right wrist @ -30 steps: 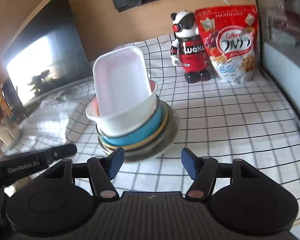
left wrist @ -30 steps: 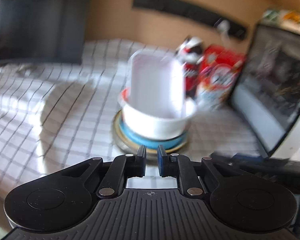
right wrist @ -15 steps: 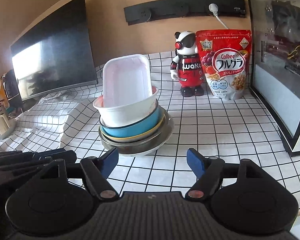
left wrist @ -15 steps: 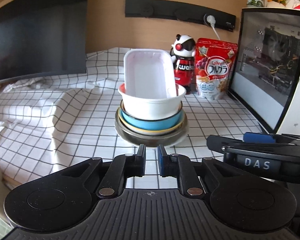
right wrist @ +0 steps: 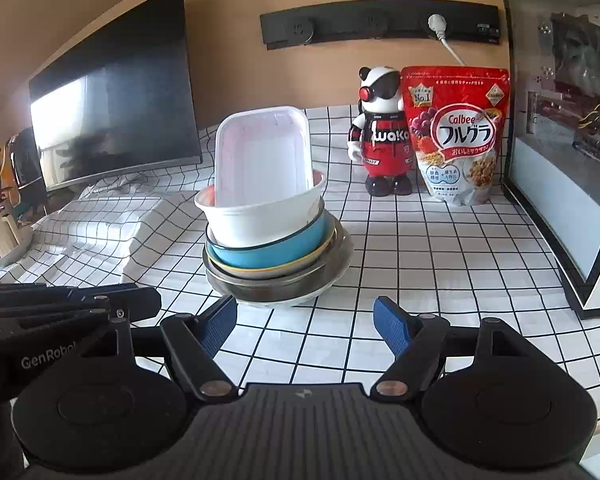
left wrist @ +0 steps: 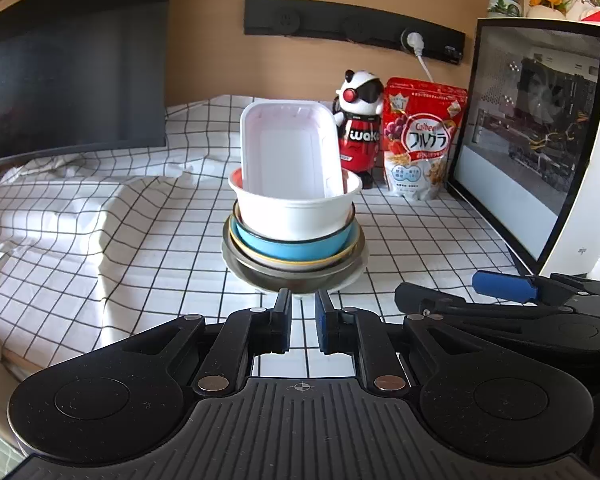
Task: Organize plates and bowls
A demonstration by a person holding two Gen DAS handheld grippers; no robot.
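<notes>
Sitting just ahead of left hand-held gripper (left wrist: pixel 302 320): stacked bowls (left wrist: pixel 294 236)

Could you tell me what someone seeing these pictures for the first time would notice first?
Most likely the stack of dishes in the middle of the checked tablecloth: a white rectangular tray stands tilted on end in a white bowl, which is nested in a blue bowl and a metal dish. Behind it to the right, a red robot figurine stands beside a red cereal bag.
</notes>
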